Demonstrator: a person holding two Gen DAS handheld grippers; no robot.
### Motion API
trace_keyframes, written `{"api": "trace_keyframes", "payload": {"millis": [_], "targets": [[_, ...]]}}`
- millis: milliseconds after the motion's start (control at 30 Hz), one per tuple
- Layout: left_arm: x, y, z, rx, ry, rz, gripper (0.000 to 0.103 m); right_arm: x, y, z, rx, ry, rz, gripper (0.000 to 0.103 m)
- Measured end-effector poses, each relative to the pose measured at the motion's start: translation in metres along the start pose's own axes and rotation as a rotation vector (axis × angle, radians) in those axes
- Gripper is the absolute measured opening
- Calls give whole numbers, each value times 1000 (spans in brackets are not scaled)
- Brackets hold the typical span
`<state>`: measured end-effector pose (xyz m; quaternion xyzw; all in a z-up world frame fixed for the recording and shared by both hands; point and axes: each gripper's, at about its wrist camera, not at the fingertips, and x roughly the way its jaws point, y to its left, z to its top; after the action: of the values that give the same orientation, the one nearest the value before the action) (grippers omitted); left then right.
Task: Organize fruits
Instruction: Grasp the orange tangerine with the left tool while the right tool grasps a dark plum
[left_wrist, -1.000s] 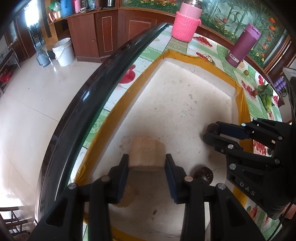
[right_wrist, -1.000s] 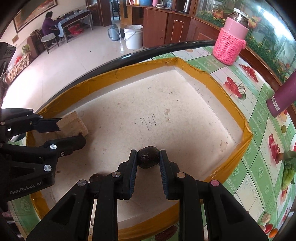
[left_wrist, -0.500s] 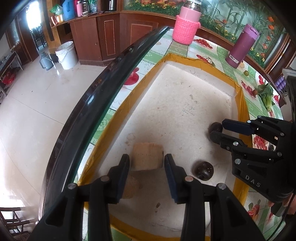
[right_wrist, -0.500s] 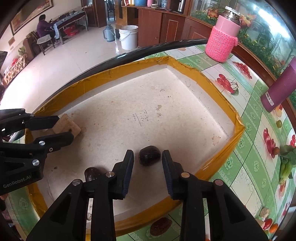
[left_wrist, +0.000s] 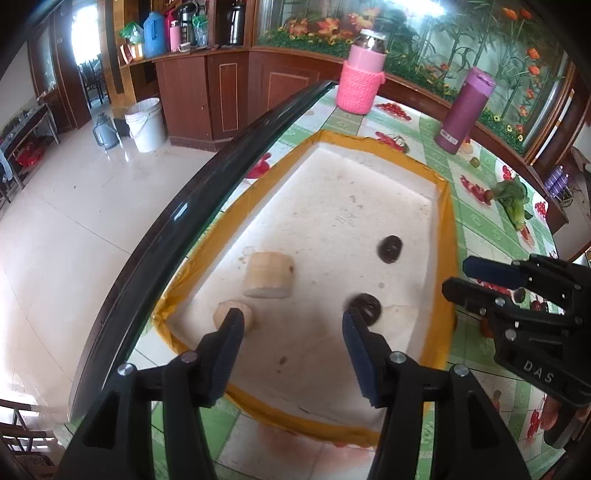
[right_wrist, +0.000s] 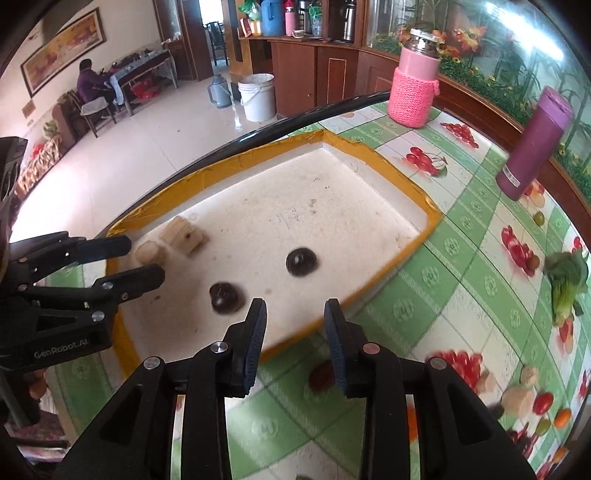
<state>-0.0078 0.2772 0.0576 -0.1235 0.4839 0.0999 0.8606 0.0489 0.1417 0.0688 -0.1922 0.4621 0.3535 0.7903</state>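
Nearest, the left gripper (left_wrist: 291, 325) hangs over the near end of the tray (left_wrist: 448, 236) with its jaws opening and nothing between them. The right gripper (right_wrist: 295, 314) sits above the tray's near right rim; its jaws stand slightly apart and grasp nothing.

Just beyond the left gripper's pads lie a small round wooden piece (left_wrist: 233, 314) on the left and a dark fruit (left_wrist: 364, 304) on the right. A little farther in rests a pale wooden block (left_wrist: 269, 275), and right of it a second dark fruit (left_wrist: 389, 249). All four lie loose on the tray floor.

On the fruit-print tablecloth (right_wrist: 443, 295) outside the tray, a brown fruit (right_wrist: 320, 374) lies just under the right gripper, and more small pieces are scattered at the right edge.

Both hands look to be between placements: items set down, grippers freed. The next move probably calls for reaching to a loose fruit on the cloth, centring the jaws over it and closing.

Far off stand a pink knitted-sleeve jar (left_wrist: 360, 83) and a purple bottle (left_wrist: 463, 110).
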Motion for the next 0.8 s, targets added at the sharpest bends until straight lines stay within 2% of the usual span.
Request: {"api": "trace_keyframes", "payload": {"millis": [300,500,600,733,800], "targets": [[-30,-41,-26,-8,-26,-32,60,-44,-25,-60,43,-14,16,31],[-39,-85,-41,33,-19,-52,62,-68,-54,-107,58,-15,-42,31],[-42,-107,-47,57,-20,-50,67,-80,-77,-132,111,-19,-51,31],[-44,-135,-53,84,-28,-57,81,-95,-108,-160,192,-34,-84,31],[-45,-147,-55,97,-27,-59,84,-102,-123,-174,229,-39,-105,31]]}}
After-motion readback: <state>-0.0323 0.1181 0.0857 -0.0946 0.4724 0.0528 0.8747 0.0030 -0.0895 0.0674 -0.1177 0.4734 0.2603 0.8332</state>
